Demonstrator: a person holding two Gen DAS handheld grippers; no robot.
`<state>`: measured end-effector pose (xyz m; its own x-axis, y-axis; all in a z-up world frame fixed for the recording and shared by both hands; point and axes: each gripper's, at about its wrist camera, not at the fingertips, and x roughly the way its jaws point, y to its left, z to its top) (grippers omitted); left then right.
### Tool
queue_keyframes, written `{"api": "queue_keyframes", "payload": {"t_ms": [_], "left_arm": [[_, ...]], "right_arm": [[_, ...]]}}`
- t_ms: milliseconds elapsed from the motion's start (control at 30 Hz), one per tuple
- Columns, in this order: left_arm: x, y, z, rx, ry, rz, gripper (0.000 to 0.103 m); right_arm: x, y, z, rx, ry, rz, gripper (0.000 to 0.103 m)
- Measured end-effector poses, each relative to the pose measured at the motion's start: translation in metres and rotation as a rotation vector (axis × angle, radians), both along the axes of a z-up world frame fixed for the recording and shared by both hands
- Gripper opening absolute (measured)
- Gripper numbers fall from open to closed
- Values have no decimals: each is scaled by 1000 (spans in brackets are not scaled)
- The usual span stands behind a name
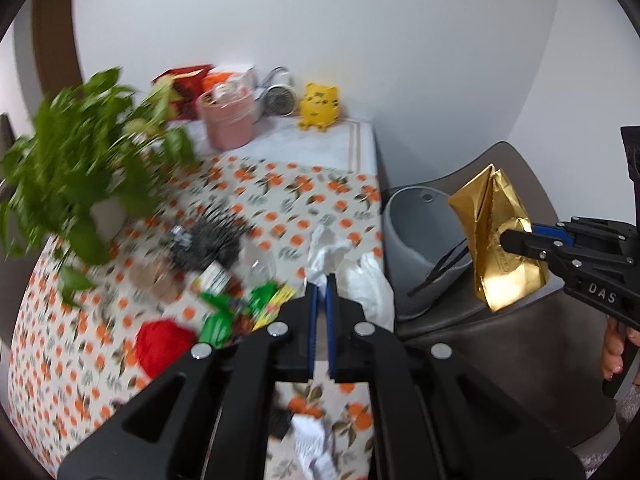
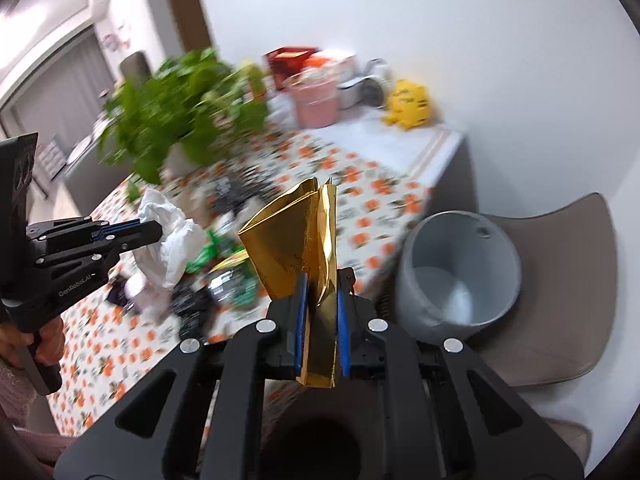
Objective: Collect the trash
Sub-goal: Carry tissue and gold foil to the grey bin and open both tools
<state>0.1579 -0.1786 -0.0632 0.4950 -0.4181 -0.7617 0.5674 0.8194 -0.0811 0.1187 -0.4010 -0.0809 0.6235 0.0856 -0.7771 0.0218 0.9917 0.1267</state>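
L gripper [image 1: 322,280], jaws clamped on white crumpled tissue [image 1: 326,250], above floral table [image 1: 280,184]. R gripper [image 2: 322,288], jaws pinching gold foil wrapper [image 2: 296,236]; grey bin [image 2: 460,268] at 3 o'clock.

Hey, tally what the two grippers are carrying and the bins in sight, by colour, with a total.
Gold: 1, wrapper in the right gripper
White: 1, tissue in the left gripper
Grey: 1, bin on the chair
Total: 3
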Motion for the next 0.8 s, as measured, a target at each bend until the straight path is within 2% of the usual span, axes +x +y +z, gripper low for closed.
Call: {"api": "queue_keyframes", "payload": {"t_ms": [233, 400, 600, 800], "left_arm": [[45, -95, -2, -26, -11, -157, 5], [75, -159, -21, -39, 19, -244, 5], [103, -214, -63, -33, 93, -300, 5], [121, -238, -104, 2, 155, -311, 5]], "right_arm": [[24, -82, -10, -30, -3, -163, 12], [48, -126, -35, -27, 30, -234, 12], [78, -167, -81, 2, 98, -285, 13], [87, -187, -116, 33, 148, -314, 13]]}}
